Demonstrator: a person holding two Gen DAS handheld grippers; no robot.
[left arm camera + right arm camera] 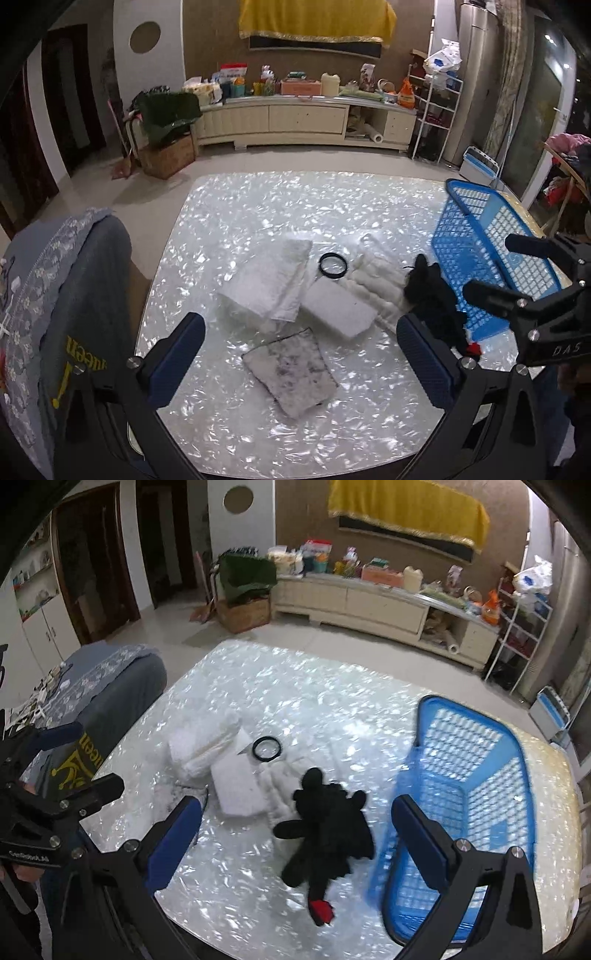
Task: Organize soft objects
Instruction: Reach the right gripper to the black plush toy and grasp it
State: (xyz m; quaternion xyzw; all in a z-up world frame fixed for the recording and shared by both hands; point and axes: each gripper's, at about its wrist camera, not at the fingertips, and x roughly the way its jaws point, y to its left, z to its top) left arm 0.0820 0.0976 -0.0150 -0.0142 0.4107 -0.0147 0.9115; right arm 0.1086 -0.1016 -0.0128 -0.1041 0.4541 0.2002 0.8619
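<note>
Item: black plush toy with a red tip (pixel 327 834), lying on the pearly white tabletop (pixel 258 686), just beside the blue plastic mesh basket (pixel 476 794) and touching its near wall in the left view. It lies directly ahead of your right gripper (pixel 295 842), between the wide-spread jaws, which hold nothing. Its long axis runs roughly along your line of reach, red tip nearest you. Your right hand is the nearer; the basket sits to the right of the toy.

Item: your left gripper (pixel 301 354), jaws likewise wide apart and empty, above a grey-stained flat pad (pixel 291 373).

Also on the table: white foam block (pixel 340 308), white quilted cloth (pixel 273 284), ribbed white padding (pixel 376 269), black ring (pixel 333 265).
</note>
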